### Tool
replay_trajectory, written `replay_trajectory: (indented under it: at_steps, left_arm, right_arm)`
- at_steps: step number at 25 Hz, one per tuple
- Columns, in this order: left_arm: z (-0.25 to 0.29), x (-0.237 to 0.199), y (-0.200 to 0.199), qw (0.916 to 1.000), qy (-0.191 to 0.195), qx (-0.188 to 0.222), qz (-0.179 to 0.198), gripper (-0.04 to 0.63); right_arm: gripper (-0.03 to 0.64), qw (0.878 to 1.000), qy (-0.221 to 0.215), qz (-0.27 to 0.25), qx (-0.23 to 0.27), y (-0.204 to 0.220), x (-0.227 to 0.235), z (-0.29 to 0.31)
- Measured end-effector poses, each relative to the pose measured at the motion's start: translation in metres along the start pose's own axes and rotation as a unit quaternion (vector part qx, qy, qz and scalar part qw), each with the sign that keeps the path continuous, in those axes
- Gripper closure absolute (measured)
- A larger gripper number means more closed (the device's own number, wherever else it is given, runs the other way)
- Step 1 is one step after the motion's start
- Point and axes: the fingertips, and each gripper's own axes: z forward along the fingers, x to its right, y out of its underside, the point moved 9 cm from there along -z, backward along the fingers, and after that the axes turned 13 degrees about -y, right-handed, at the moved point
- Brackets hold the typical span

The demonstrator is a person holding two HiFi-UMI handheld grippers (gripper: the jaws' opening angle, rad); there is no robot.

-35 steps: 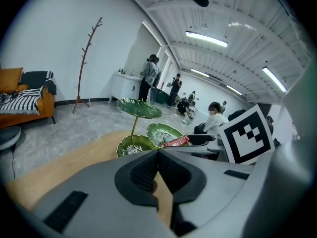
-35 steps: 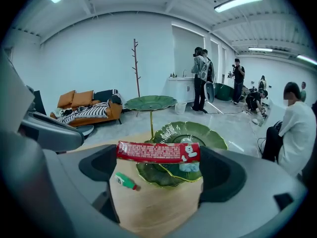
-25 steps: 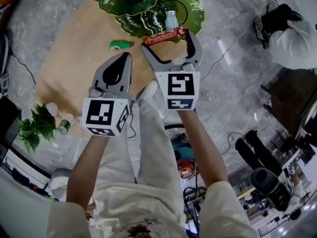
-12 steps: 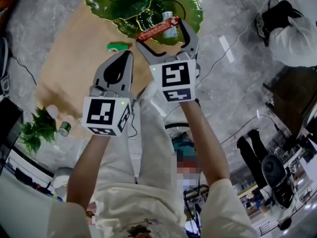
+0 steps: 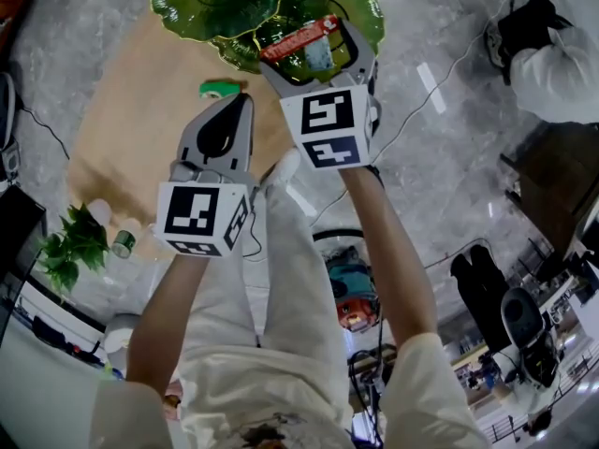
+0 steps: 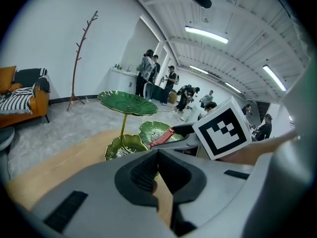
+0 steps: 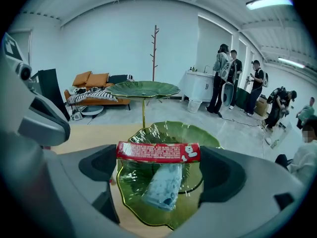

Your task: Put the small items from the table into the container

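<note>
Right claw (image 5: 309, 50): clenched on the red packet (image 7: 157, 151). The packet spans the gap crosswise, one end against each jaw, and is held level.

The green leaf dish (image 7: 200, 135) sits directly below and just beyond the right claw's tips. The packet hangs over the dish without touching it. A pale wrapped tube (image 7: 161, 185) lies in the dish right under the packet, running away from the claw. A taller leaf dish (image 7: 143, 89) on a thin stem stands farther out, past the claw tips and a bit to the left.

Left claw (image 5: 234, 108): clenched with the jaws together and nothing between them. It sits to the left of the right claw, with its tips farther back. It hangs over the tabletop (image 5: 140, 120), short of the dishes.

A small green item (image 5: 217, 88) lies on the tabletop just ahead of the left claw's tips, slightly left and not touching. I can't tell what it is.

From the left claw's view, the right claw and its packet are ahead and to the right, over the dish rim.
</note>
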Motion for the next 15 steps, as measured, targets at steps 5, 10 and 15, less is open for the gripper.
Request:
replay_trajectory:
  at_steps: [5, 10, 15]
  left_arm:
    - [0.0038, 0.0026, -0.0005, 1.0, 0.005, -0.001, 0.005, 0.588]
    - [0.0037, 0.005, -0.0005, 0.9999, 0.008, -0.002, 0.007, 0.588]
    - [-0.0013, 0.0012, 0.0029, 1.0, 0.002, 0.001, 0.004, 0.588]
  right_arm:
    - [0.083, 1.0, -0.003, 0.005, -0.004, 0.0009, 0.0044, 0.005]
    - [0.083, 1.0, -0.002, 0.02, 0.0, -0.0001, 0.0071, 0.0056]
    - [0.083, 0.999, 0.005, 0.029, 0.013, -0.0036, 0.0065, 0.0012]
